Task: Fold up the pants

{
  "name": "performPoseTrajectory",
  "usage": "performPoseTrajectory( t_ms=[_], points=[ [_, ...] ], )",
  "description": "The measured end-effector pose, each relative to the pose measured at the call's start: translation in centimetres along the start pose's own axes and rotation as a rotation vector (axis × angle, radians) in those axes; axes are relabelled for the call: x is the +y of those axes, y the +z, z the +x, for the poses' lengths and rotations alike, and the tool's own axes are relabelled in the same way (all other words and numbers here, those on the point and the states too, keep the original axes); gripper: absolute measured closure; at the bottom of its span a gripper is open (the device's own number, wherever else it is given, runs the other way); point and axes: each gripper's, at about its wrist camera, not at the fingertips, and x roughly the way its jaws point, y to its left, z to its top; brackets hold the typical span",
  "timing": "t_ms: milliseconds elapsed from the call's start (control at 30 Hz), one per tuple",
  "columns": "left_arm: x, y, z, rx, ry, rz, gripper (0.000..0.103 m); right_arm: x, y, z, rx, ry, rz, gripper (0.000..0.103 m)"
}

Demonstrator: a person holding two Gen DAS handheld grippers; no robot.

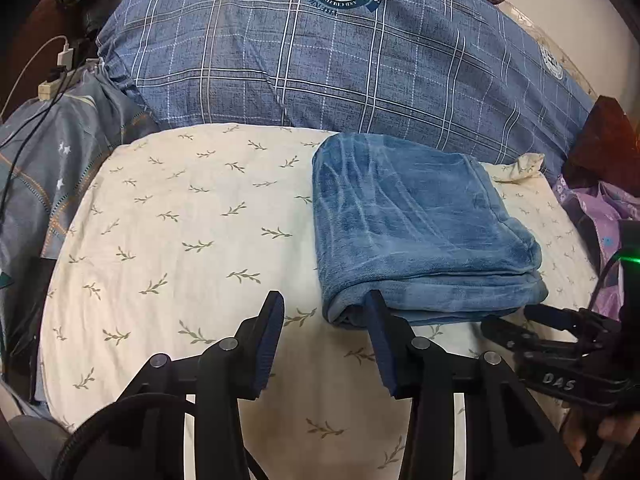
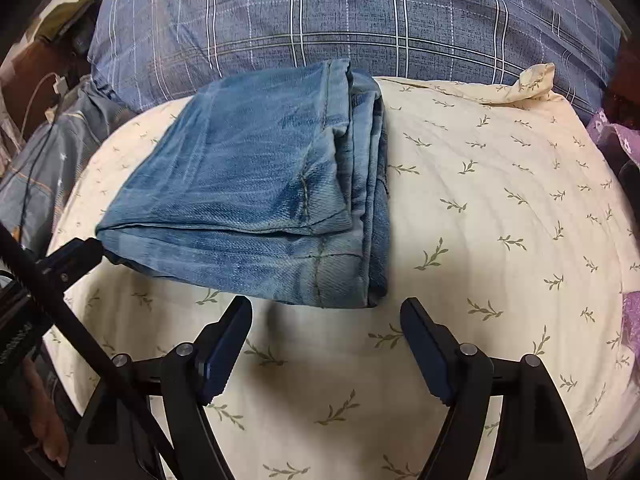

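The blue jeans [image 1: 420, 232] lie folded into a compact stack on the cream leaf-print bedding [image 1: 180, 240]. In the right wrist view the jeans [image 2: 256, 208] show their layered edges on the right side. My left gripper [image 1: 326, 300] is open and empty, just in front of the stack's near left corner; its right finger [image 1: 380, 320] sits at that corner. My right gripper [image 2: 326, 308] is open and empty, just short of the stack's near edge. The right gripper also shows in the left wrist view [image 1: 520, 320], and the left gripper's tip in the right wrist view [image 2: 80, 254].
A large blue plaid pillow [image 1: 320, 52] lies behind the jeans. Grey starred bedding with cables and chargers [image 1: 60, 64] is at the left. Purple cloth [image 1: 592, 208] and a dark red object [image 1: 604, 136] are at the right.
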Motion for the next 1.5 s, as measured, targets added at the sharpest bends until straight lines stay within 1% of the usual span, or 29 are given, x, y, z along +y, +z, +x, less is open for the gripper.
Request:
performPoseTrajectory(
  t_ms=[33, 67, 200, 233, 267, 300, 367, 433, 500, 1100, 1200, 1233, 1267, 1300, 1333, 1367, 1433, 1467, 1500],
  points=[
    [0.0, 0.0, 0.1, 0.001, -0.004, -0.001, 0.061, 0.1, 0.1, -0.1, -0.009, -0.012, -0.004, 0.030],
    [-0.1, 0.0, 0.3, 0.003, -0.003, 0.002, 0.061, 0.2, 0.1, -0.3, -0.019, -0.018, -0.008, 0.038],
    [-0.6, -0.1, 0.6, 0.005, -0.002, 0.004, 0.061, 0.2, 0.2, -0.3, -0.019, -0.040, -0.011, 0.056],
    [-0.6, -0.2, 0.7, 0.004, 0.000, 0.005, 0.061, 0.1, 0.2, -0.3, -0.019, -0.057, -0.012, 0.063],
    [-0.7, -0.2, 0.7, 0.002, 0.000, 0.007, 0.061, 0.0, 0.3, -0.4, -0.017, -0.065, -0.011, 0.068],
    [-0.8, -0.3, 0.7, 0.000, 0.001, 0.008, 0.061, -0.2, 0.3, -0.5, -0.019, -0.058, 0.001, 0.070],
    [-0.9, -0.3, 0.8, 0.001, -0.004, 0.009, 0.061, -0.7, 0.3, -0.8, -0.018, -0.042, 0.025, 0.077],
    [-1.1, -0.5, 0.8, 0.001, -0.003, 0.009, 0.061, -1.2, 0.4, -0.8, -0.015, -0.034, 0.043, 0.080],
    [-1.2, -0.5, 0.8, 0.002, -0.001, 0.011, 0.061, -1.4, 0.5, -0.9, -0.013, -0.023, 0.051, 0.080],
    [-1.2, -0.6, 0.6, 0.004, -0.009, 0.007, 0.061, -1.4, 0.6, -0.7, -0.010, -0.032, 0.046, 0.080],
    [-0.8, -0.3, 0.3, -0.002, -0.045, -0.009, 0.061, -1.5, 0.6, -0.7, -0.017, -0.024, 0.046, 0.079],
    [-0.5, -0.1, -0.1, -0.016, -0.054, -0.023, 0.061, -1.6, 0.6, -0.9, -0.024, -0.017, 0.056, 0.077],
    [-0.1, -0.1, -0.5, -0.029, -0.052, -0.035, 0.060, -1.8, 0.6, -1.0, -0.027, -0.015, 0.067, 0.070],
    [0.2, 0.0, -0.7, -0.036, -0.050, -0.046, 0.056, -2.0, 0.6, -1.0, -0.026, -0.017, 0.075, 0.068],
    [0.6, 0.0, -0.7, -0.032, -0.054, -0.062, 0.056, -2.2, 0.6, -0.8, -0.023, -0.019, 0.076, 0.064],
    [0.9, 0.0, -0.7, -0.025, -0.065, -0.080, 0.056, -2.3, 0.6, -0.6, -0.017, -0.013, 0.079, 0.063],
    [1.7, 0.1, -0.7, -0.014, -0.112, -0.125, 0.056, -2.1, 0.6, 0.0, 0.005, 0.019, 0.077, 0.063],
    [2.2, 0.3, -0.9, -0.013, -0.134, -0.148, 0.056, -2.0, 0.7, 0.2, 0.020, 0.020, 0.066, 0.065],
    [2.6, 0.5, -1.2, -0.014, -0.150, -0.167, 0.056, -1.9, 0.6, 0.3, 0.031, 0.002, 0.062, 0.065]
  ],
)
